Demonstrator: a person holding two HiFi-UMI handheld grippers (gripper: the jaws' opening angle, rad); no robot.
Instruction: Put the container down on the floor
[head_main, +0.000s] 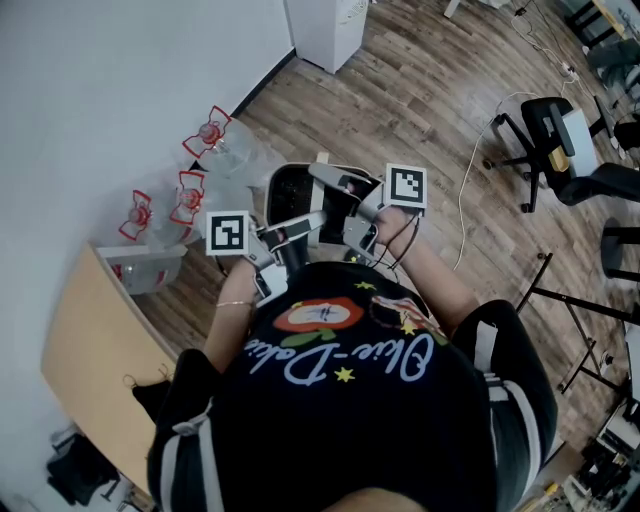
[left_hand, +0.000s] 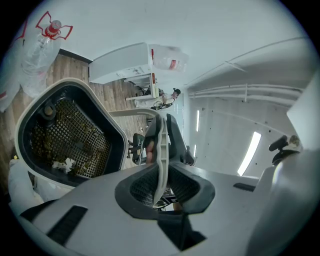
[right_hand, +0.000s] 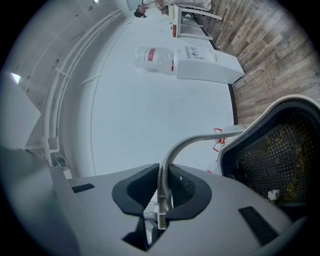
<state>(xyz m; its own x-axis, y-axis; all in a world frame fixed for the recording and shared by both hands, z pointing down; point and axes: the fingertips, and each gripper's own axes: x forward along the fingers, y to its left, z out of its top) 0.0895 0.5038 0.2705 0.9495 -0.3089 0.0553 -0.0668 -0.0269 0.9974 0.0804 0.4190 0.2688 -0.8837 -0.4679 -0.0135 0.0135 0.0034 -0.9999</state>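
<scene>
we hold the white plastic container (left_hand: 125, 139) with its black mesh basket (left_hand: 70, 135); left gripper (left_hand: 161, 172) and right gripper (right_hand: 162, 192) each pinch its thin curved white handle (right_hand: 201, 136) tight

Head view steeply down — both gripper views close on container (left_hand: 102, 106)

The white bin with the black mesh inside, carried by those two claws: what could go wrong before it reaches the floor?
The left gripper and right gripper each pinch only the thin pale handle, so the white container with black mesh lining might slip or swing. Loose scraps on the mesh could spill if it tips. Clear plastic bottles with red handles stand close by on the wooden floor; lowering could knock them.
</scene>
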